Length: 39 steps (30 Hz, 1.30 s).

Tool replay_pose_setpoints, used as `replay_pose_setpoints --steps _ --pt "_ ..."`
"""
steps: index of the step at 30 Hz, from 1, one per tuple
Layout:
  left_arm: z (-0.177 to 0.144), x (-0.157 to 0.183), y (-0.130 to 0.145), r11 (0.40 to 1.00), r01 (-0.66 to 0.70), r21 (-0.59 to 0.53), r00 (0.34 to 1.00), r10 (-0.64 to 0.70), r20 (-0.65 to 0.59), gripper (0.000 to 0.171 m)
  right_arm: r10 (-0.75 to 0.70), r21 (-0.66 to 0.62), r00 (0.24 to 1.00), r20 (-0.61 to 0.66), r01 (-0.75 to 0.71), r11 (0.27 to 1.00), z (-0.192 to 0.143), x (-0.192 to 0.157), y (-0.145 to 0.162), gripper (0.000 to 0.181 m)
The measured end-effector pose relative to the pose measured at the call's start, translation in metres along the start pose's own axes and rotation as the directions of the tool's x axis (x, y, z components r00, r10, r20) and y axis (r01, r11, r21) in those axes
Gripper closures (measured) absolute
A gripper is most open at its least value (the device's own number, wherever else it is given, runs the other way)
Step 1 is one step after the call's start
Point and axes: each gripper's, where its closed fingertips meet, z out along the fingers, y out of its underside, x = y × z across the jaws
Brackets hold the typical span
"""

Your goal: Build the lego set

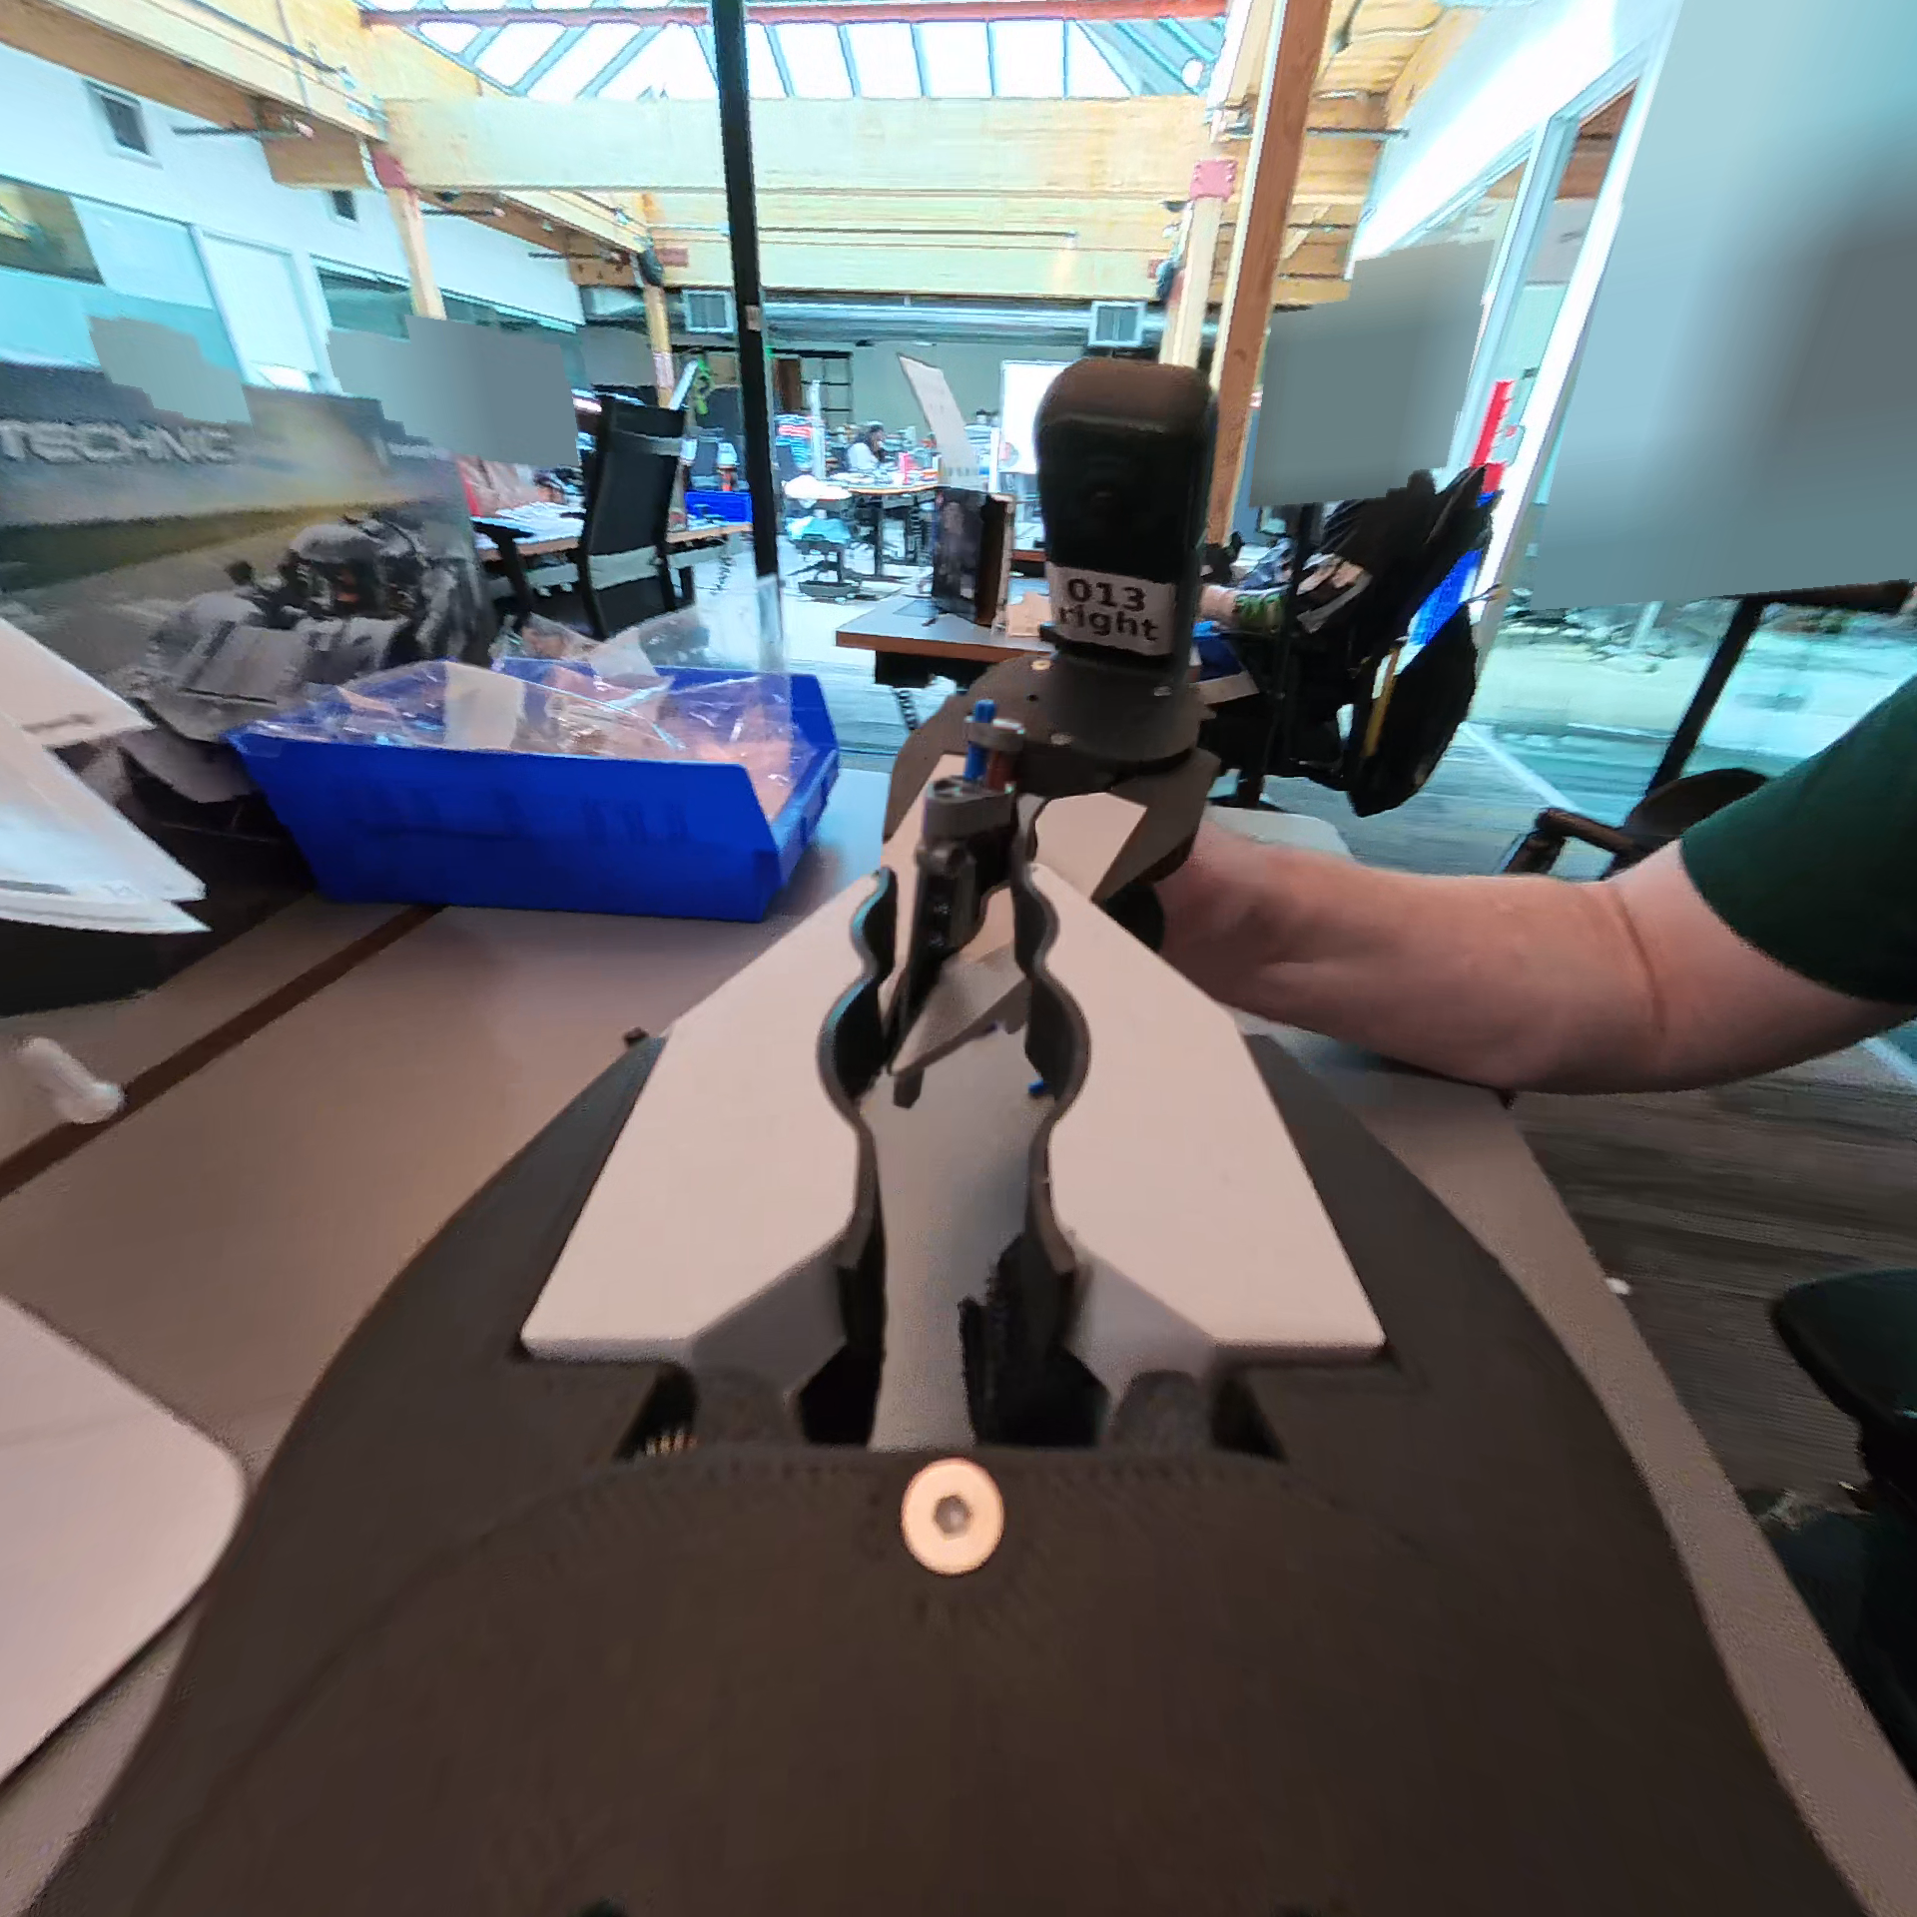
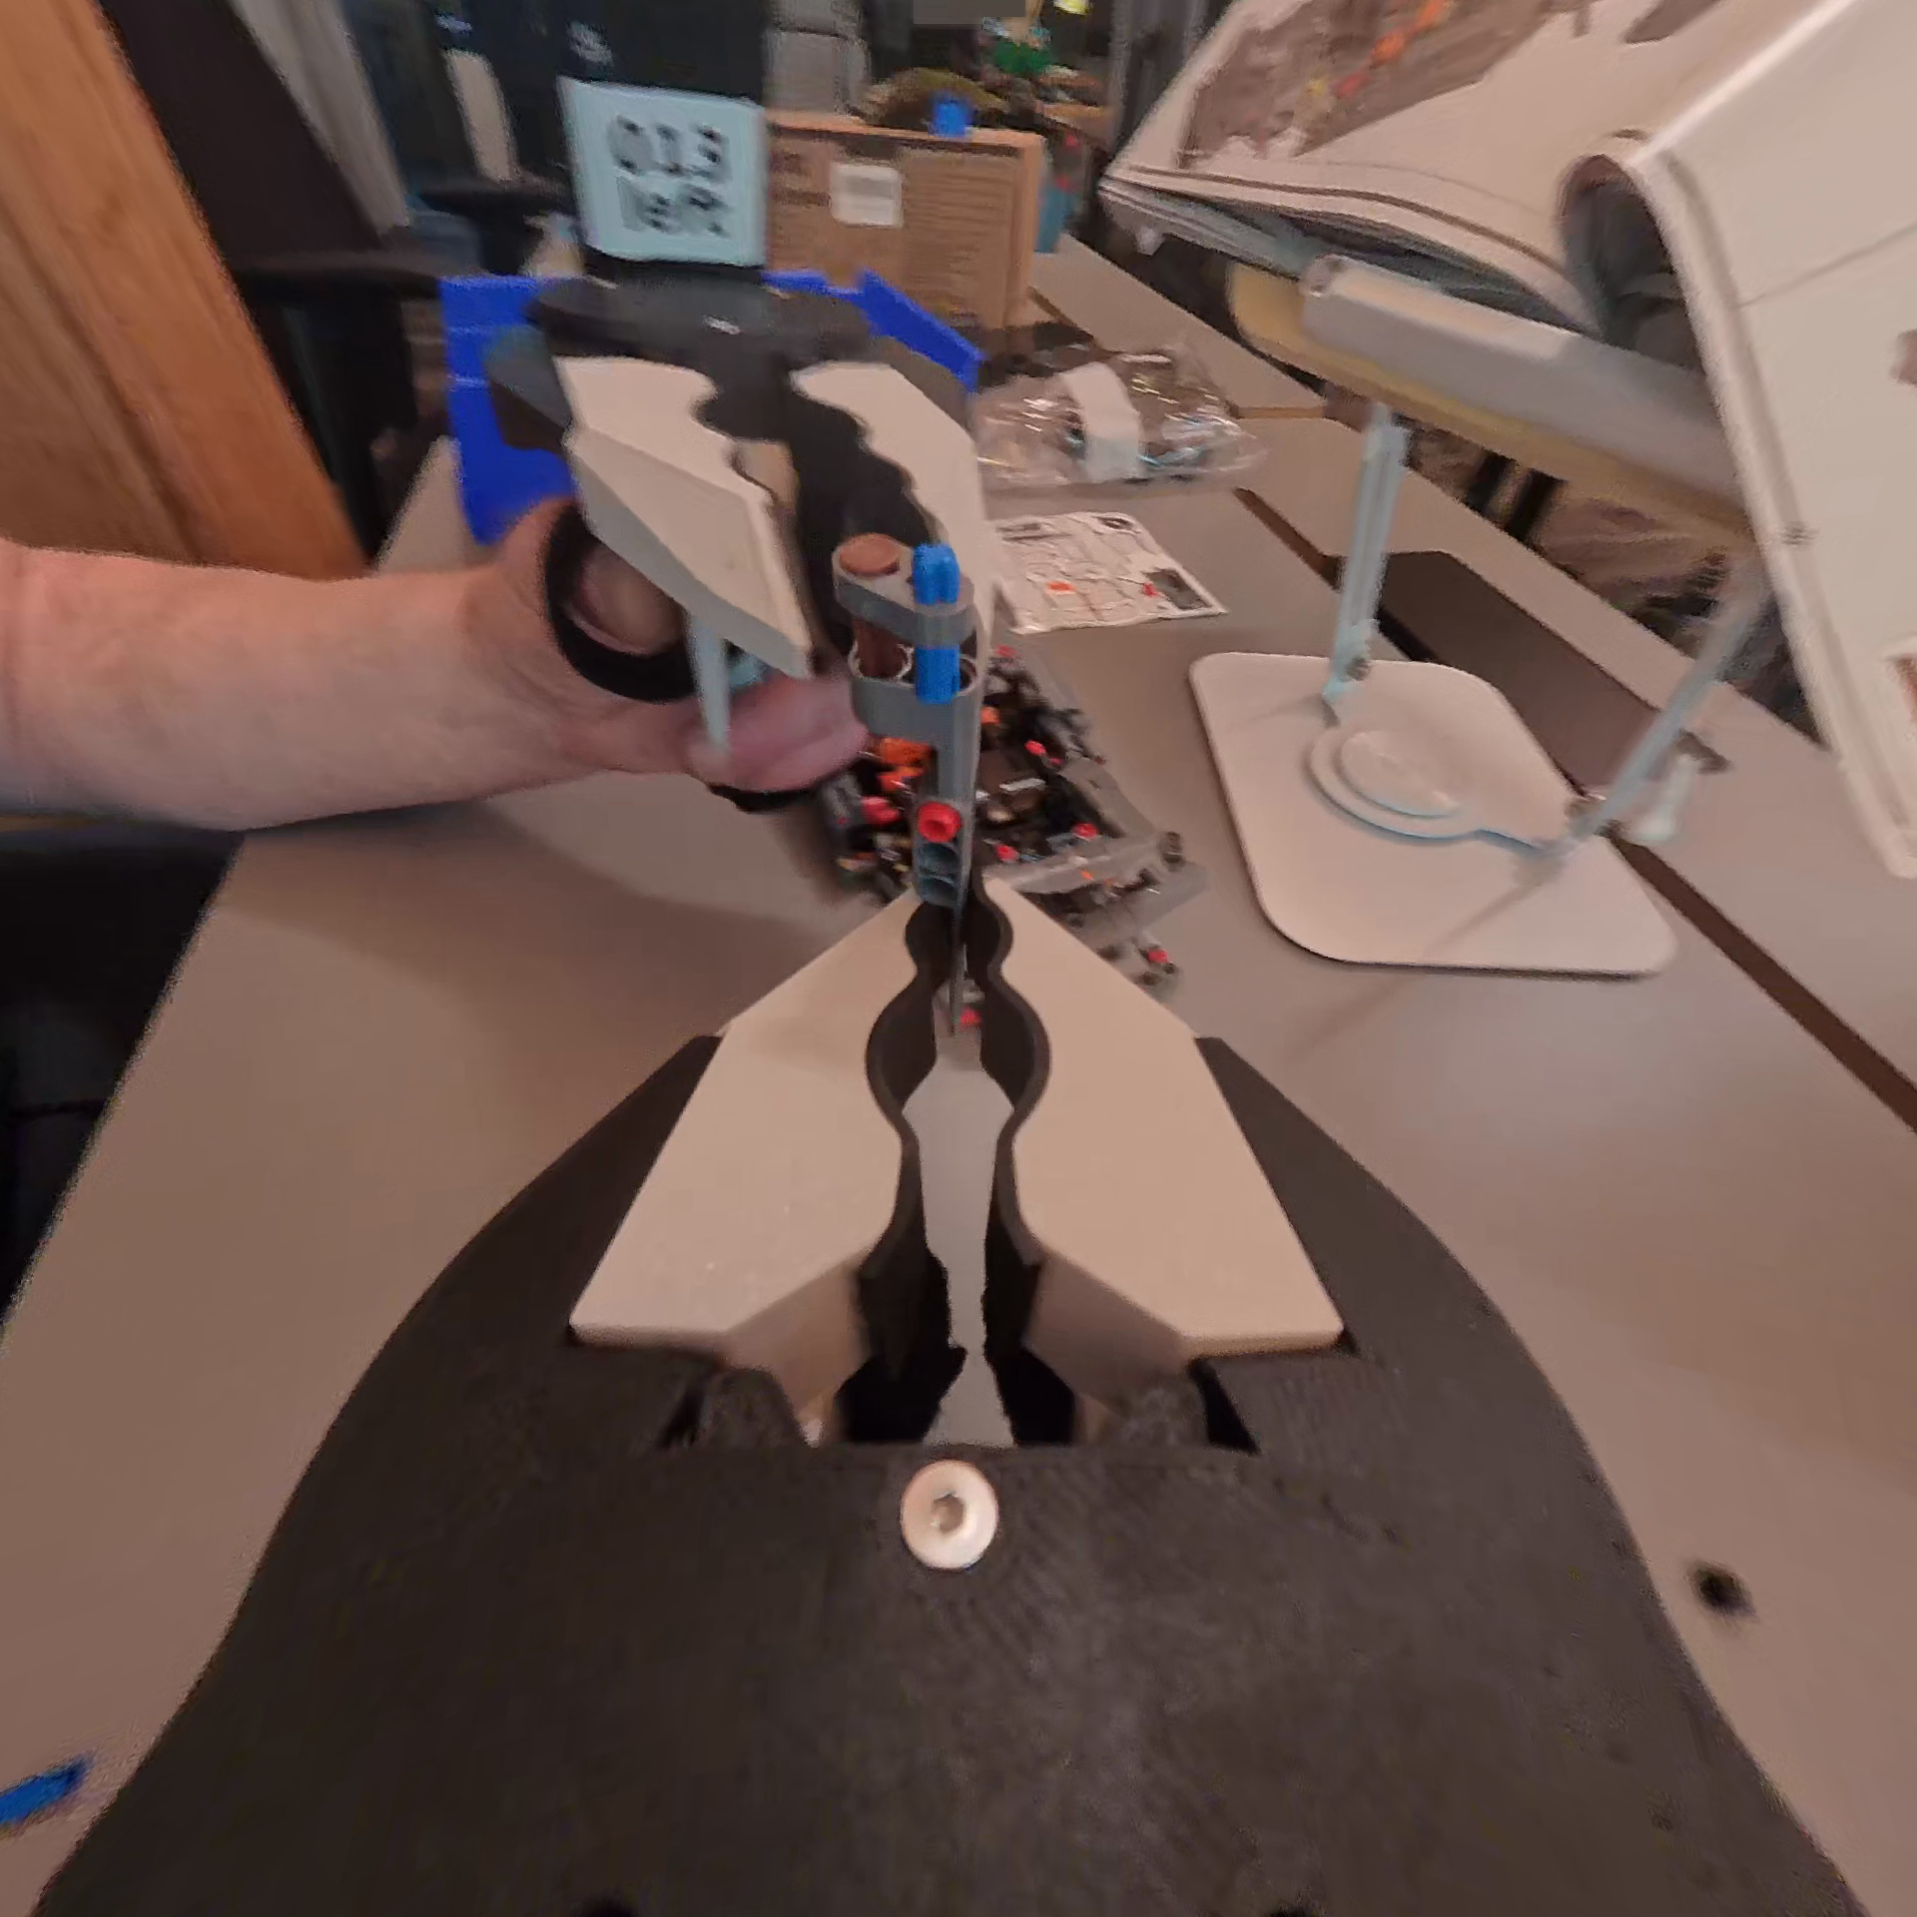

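Note:
A small grey lego assembly (image 2: 949, 768) with a blue pin, a brown axle and a red pin is held upright in the air between my two grippers, which face each other. My right gripper (image 2: 960, 913) is shut on its lower end. My left gripper (image 1: 960, 892) has its jaws closed around the upper part of the assembly (image 1: 960, 820). In the right wrist view the left gripper (image 2: 892, 633) shows farther off, in a hand. A partly built dark model (image 2: 1037, 820) lies on the table below the assembly.
A blue bin (image 1: 539, 820) with clear plastic stands at the back left, in front of the set's box (image 1: 228, 539). A white book stand (image 2: 1452, 830) holds an open instruction book (image 2: 1349, 124) on the right. A parts bag (image 2: 1110, 425) and a leaflet (image 2: 1100, 571) lie beyond the model. The left gripper's tips are roughly 5 cm from the right gripper's.

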Motion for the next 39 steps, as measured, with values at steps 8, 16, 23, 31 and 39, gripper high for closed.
replay_pose_setpoints --steps 8,16,23,31,39 --pt "0.012 0.002 0.009 0.968 -0.201 -0.148 0.967 0.221 0.131 0.150 -0.233 -0.272 0.947 -0.222 0.170 0.947 0.003 0.024 0.027 0.181" --pt "0.013 -0.003 0.016 0.948 -0.227 -0.225 0.947 0.269 0.177 0.166 -0.240 -0.294 0.942 -0.236 0.167 0.941 0.005 0.027 0.032 0.181" --pt "0.010 -0.008 0.019 0.941 -0.218 -0.260 0.936 0.276 0.217 0.166 -0.272 -0.320 0.920 -0.281 0.177 0.931 0.001 0.034 0.033 0.181" --pt "0.007 -0.019 0.018 0.981 -0.044 -0.187 0.963 0.092 0.255 0.166 -0.364 -0.362 0.849 -0.384 0.224 0.905 -0.008 0.048 0.027 0.181" --pt "0.003 -0.023 0.016 0.988 0.113 -0.102 0.968 -0.086 0.235 0.166 -0.490 -0.426 0.735 -0.470 0.297 0.855 -0.017 0.058 0.019 0.181"
